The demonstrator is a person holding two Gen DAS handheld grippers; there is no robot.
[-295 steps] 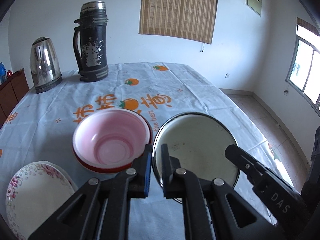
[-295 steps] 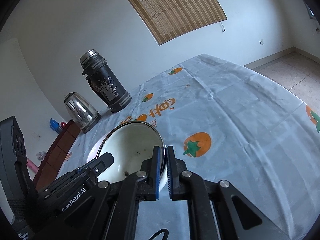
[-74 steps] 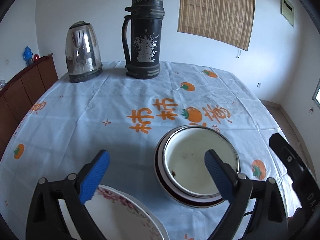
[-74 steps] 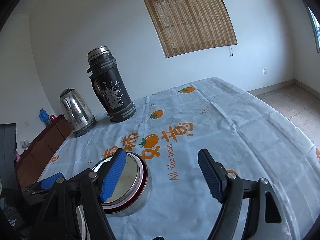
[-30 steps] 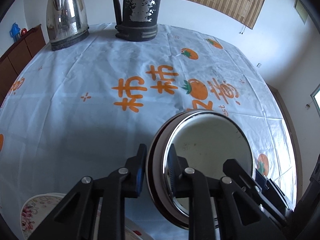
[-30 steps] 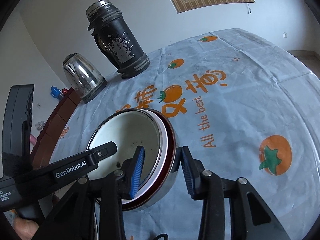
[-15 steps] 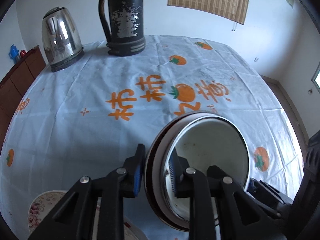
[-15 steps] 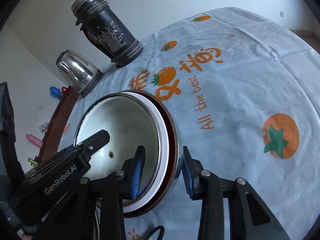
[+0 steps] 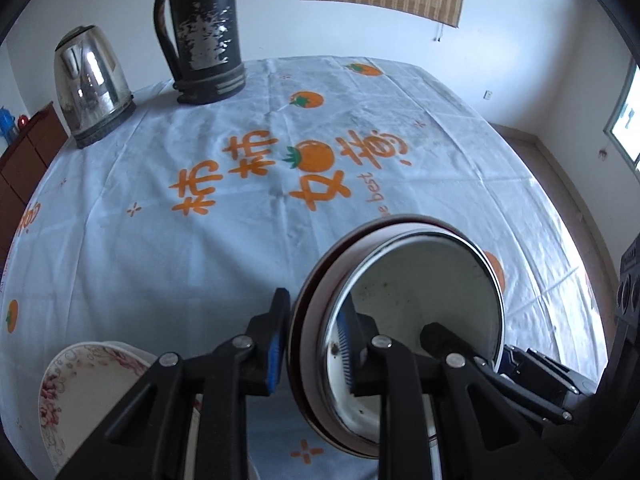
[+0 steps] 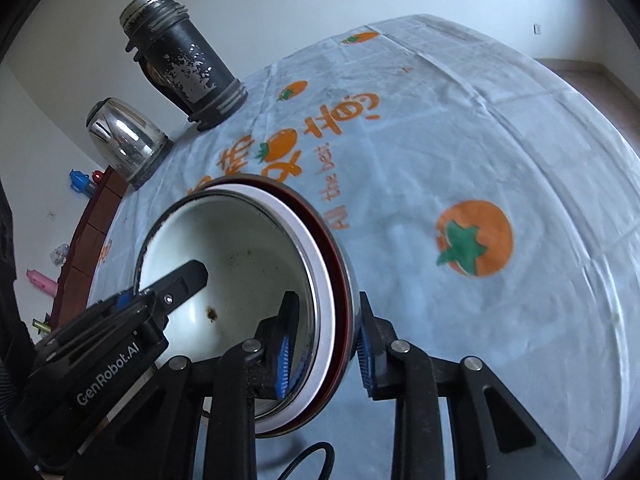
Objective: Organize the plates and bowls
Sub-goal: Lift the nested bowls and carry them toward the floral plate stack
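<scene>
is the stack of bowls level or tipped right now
Tipped. The nested white enamel and red-rimmed bowls show their opening tilted sideways, pinched at opposite rims by the left gripper and right gripper.

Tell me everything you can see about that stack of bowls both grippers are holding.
The stack of bowls nests a white enamel-looking bowl with a metal rim and dark specks inside a white one with a dark red edge. It is tilted over the tablecloth, pinched at opposite rims by the left gripper and right gripper.

Bright daylight from my window (image 9: 626, 128) far right, blown out. Glare on kettle (image 9: 91, 80). Soft shadows on tablecloth (image 9: 200, 240). Heavy fisheye bending, dark vignette corners. My right view slightly blurred at right.
</scene>
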